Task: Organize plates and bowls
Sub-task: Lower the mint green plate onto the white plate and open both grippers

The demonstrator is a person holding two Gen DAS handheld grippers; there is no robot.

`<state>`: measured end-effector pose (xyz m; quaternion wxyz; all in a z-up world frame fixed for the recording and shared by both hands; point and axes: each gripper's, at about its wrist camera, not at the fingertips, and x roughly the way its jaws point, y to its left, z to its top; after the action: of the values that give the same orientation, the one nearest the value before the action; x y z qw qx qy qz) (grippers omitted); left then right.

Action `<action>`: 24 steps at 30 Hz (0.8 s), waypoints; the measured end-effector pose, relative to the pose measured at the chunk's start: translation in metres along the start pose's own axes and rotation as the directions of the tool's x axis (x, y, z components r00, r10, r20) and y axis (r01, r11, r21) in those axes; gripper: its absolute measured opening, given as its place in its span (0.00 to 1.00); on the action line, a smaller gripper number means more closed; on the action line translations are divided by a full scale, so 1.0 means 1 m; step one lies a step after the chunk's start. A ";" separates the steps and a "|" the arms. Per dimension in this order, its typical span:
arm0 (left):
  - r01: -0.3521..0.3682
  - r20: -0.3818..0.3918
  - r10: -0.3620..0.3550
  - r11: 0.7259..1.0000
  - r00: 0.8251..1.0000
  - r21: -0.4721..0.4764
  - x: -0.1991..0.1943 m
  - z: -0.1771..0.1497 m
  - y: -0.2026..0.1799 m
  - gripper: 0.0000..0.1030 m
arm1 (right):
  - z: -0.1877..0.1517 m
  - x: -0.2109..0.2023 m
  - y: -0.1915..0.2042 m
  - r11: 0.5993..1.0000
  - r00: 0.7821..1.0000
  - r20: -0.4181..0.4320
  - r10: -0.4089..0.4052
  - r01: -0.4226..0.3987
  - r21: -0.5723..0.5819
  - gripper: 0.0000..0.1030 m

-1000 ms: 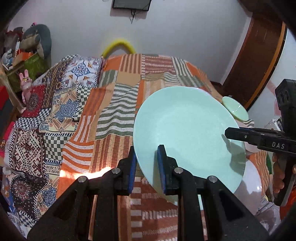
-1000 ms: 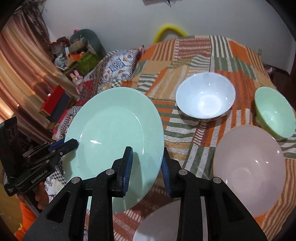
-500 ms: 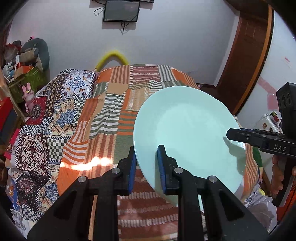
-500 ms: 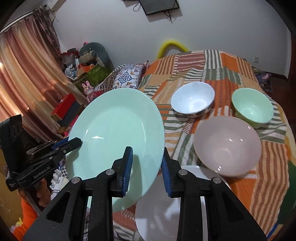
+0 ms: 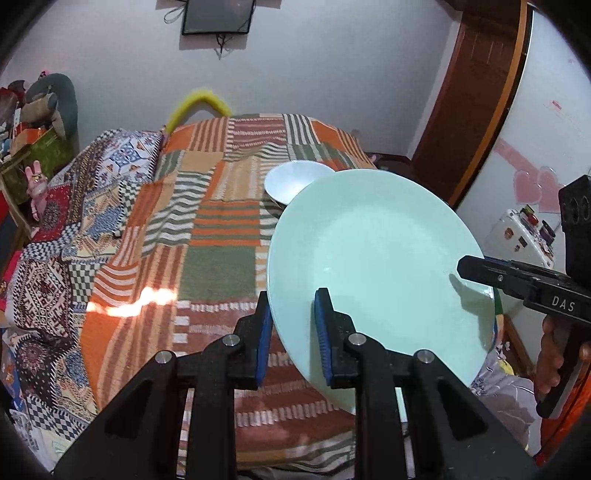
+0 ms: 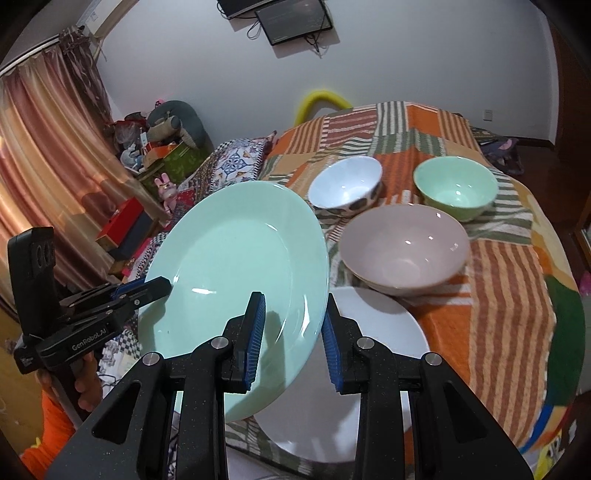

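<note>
1. Gripping the near-left rim of a smooth, round mint-green plate (image 5: pixel 373 266), the left gripper (image 5: pixel 291 332) has its ribbed blue pads clamped on it above a striped patchwork blanket (image 5: pixel 207 236); the right gripper (image 5: pixel 480 269) pinches the right rim.
2. Clamped on the plate's near-right rim, the right gripper (image 6: pixel 291 328) holds it tilted over a flat white plate (image 6: pixel 369 350); beyond sit 3 glossy round bowls: pink bowl (image 6: pixel 404 249), white bowl (image 6: pixel 345 184), green bowl (image 6: pixel 456 186).

Mint plate (image 6: pixel 236 258), pink bowl (image 6: pixel 404 249), green bowl (image 6: pixel 456 192), orange striped patchwork blanket (image 5: pixel 207 236).

We see a bed under a striped patchwork blanket (image 5: pixel 207 229), white walls, a wall-mounted screen (image 6: pixel 295 18), brown curtains (image 6: pixel 48 155), a wooden door (image 5: pixel 472 92)
</note>
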<state>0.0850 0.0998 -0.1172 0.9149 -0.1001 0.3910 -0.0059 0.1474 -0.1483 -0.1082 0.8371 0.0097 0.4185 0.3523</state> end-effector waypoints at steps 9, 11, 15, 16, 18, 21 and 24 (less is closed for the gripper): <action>0.022 -0.055 -0.022 1.000 0.998 0.009 0.016 -0.016 -0.018 0.22 | -0.023 -0.007 -0.014 0.999 0.999 -0.004 -0.042 0.042 0.022 0.27; 0.029 -0.073 -0.028 1.000 0.997 0.008 0.020 -0.020 -0.020 0.22 | -0.028 -0.006 -0.018 0.998 0.999 -0.010 -0.047 0.047 0.033 0.27; 0.037 -0.100 -0.036 0.999 0.994 0.011 0.028 -0.026 -0.023 0.21 | -0.039 -0.005 -0.024 0.997 0.999 -0.027 -0.044 0.046 0.060 0.27; 0.037 -0.108 -0.035 0.999 0.994 0.014 0.030 -0.028 -0.024 0.21 | -0.041 -0.005 -0.026 0.997 0.998 -0.032 -0.045 0.047 0.067 0.27; 0.037 -0.122 -0.034 0.999 0.992 0.020 0.034 -0.032 -0.027 0.21 | -0.046 -0.003 -0.028 0.996 0.998 -0.042 -0.051 0.054 0.076 0.27; 0.050 -0.139 -0.046 0.998 0.989 0.025 0.041 -0.037 -0.030 0.21 | -0.052 0.000 -0.034 0.993 0.997 -0.052 -0.053 0.058 0.100 0.27; 0.060 -0.164 -0.058 0.998 0.985 0.012 0.048 -0.043 -0.031 0.21 | -0.058 0.002 -0.040 0.990 0.997 -0.058 -0.045 0.053 0.128 0.27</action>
<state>0.0897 0.0577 -0.1750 0.8801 -0.1029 0.4614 -0.0445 0.1304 -0.1935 -0.1601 0.8312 0.0438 0.4634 0.3040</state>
